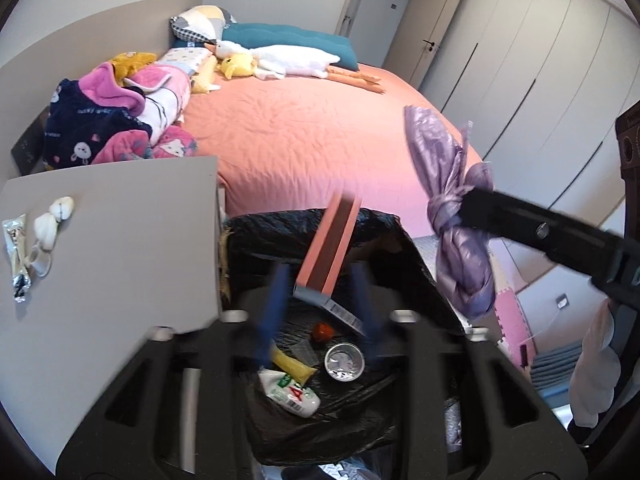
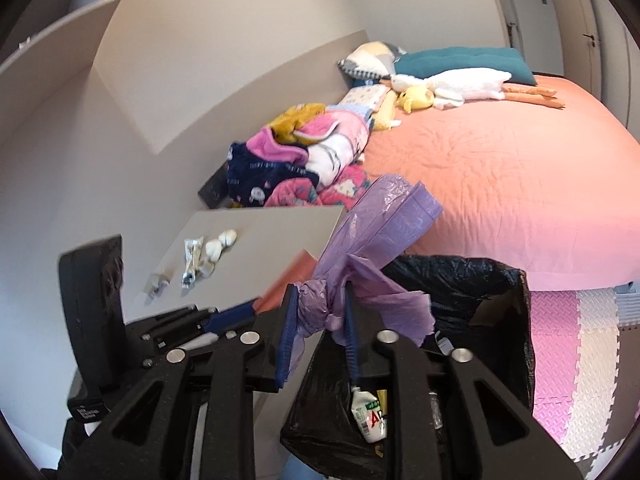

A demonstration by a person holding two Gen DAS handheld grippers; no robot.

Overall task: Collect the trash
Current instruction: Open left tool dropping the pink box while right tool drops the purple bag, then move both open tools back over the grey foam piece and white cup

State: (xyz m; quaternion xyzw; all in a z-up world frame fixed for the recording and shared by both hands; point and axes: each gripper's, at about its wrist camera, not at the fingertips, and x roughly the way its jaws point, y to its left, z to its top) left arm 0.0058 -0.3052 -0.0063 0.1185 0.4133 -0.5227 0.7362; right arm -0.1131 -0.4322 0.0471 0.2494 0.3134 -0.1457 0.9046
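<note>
The salmon-covered bed (image 1: 320, 140) fills the upper half of both views. The grey bedside table (image 1: 120, 240) juts in at nine o'clock of the left wrist view. Just beside the table's corner, at six o'clock, stands the bin with its black liner (image 1: 272, 224), mouth open upward and already holding a white bottle (image 1: 292, 396) and a small metal can (image 1: 344, 362).

The knotted purple bag (image 2: 320, 312) lies between the fingers of the right gripper (image 2: 320, 332). Its long axis runs roughly twelve to six, with the loose mouth fanned toward one o'clock and the tail hanging toward the liner. The knot nearly fills the gap, and I cannot tell whether the pads press on it or merely flank it. The bin's opening sits at five o'clock from this gripper, directly under the bag.

The left gripper (image 1: 320, 320) stands spread, its blurred blue fingers clear of the orange box (image 1: 326, 248) on both sides. The box is tilted, its long axis pointing toward one o'clock, and its lower end is over the bin mouth. It looks released, not grasped.

Smallest are the foil wrappers (image 1: 18, 256) and white tissue wads (image 1: 48, 228) on the table at nine o'clock. They appear nearer the left hand, which seems the likelier one to fetch them.
</note>
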